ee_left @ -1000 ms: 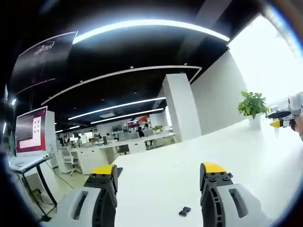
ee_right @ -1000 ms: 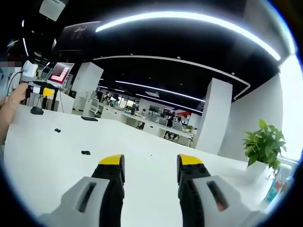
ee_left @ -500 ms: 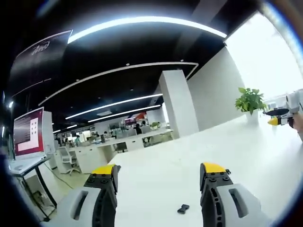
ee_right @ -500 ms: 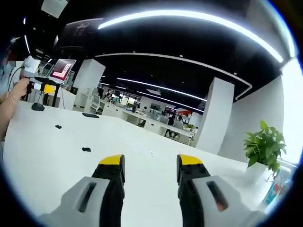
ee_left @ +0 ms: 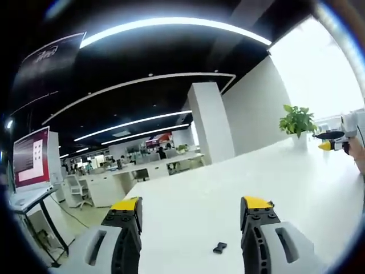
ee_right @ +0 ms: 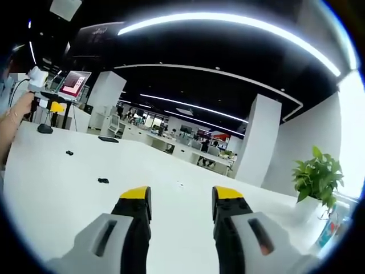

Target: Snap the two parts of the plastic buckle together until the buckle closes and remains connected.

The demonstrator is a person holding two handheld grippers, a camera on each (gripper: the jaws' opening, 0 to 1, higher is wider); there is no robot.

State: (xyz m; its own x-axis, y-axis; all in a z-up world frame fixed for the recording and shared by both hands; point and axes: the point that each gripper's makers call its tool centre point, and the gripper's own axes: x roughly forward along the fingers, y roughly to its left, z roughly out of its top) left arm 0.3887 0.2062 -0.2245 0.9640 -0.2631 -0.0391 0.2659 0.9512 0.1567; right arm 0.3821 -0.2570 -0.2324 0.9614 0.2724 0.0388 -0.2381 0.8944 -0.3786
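One small black buckle part [ee_left: 219, 247] lies on the white table [ee_left: 188, 194], low between the jaws of my left gripper [ee_left: 191, 208], which is open and holds nothing. In the right gripper view, two small black buckle parts lie apart on the table [ee_right: 171, 200]: one nearer [ee_right: 103, 181] and one farther left [ee_right: 69, 153]. My right gripper [ee_right: 181, 197] is open and empty, well to the right of both. The right gripper [ee_left: 332, 140] also appears at the far right of the left gripper view. The left gripper [ee_right: 50, 106] appears at the far left, held by a hand [ee_right: 12, 117].
A potted plant [ee_left: 296, 121] stands at the table's far end, also seen as a plant [ee_right: 316, 177] on the right. A flat dark object [ee_right: 107, 139] and a dark rounded object [ee_right: 43, 129] lie near the left edge. A monitor [ee_left: 31, 165] stands beyond the table.
Both views have shifted slightly with the hands. The buckle parts lie where they were, and both grippers stay open.
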